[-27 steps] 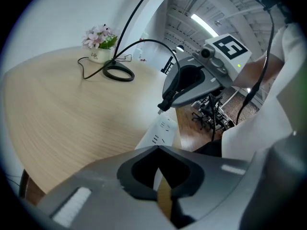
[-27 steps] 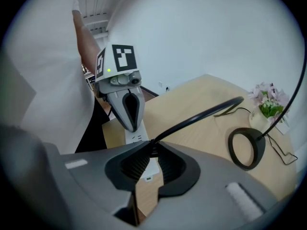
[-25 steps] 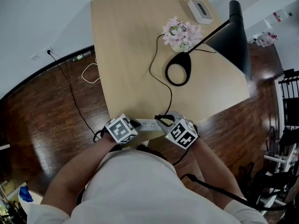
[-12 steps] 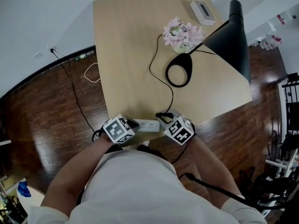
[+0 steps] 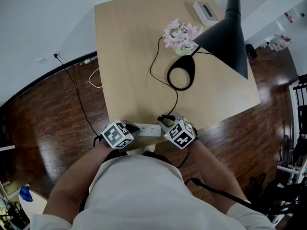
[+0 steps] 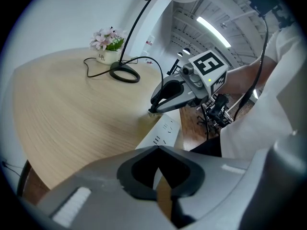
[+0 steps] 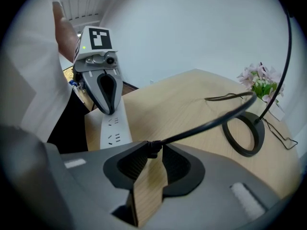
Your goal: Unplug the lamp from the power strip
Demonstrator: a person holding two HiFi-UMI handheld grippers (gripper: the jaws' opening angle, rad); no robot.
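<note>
The white power strip (image 5: 147,128) lies along the table's near edge. My left gripper (image 5: 134,128) is shut, its tip resting on the strip's end (image 7: 112,128). My right gripper (image 7: 154,150) is at the strip's other end, and its jaws are opening. The lamp's black plug (image 7: 152,147) sits between the fingertips with a gap showing below it. The strip's sockets facing me are empty. The black cord (image 7: 216,121) runs from the plug to the lamp's ring base (image 5: 186,62), under the black shade (image 5: 225,37).
A pot of pink flowers (image 5: 180,35) and a small white box (image 5: 206,11) stand at the far side of the wooden table (image 5: 129,56). The strip's own cable (image 5: 76,99) trails over the dark wood floor to a wall socket on the left.
The head view has shifted a little. Both grippers stay at the table's near edge by the power strip, the right one slightly nearer the left.
</note>
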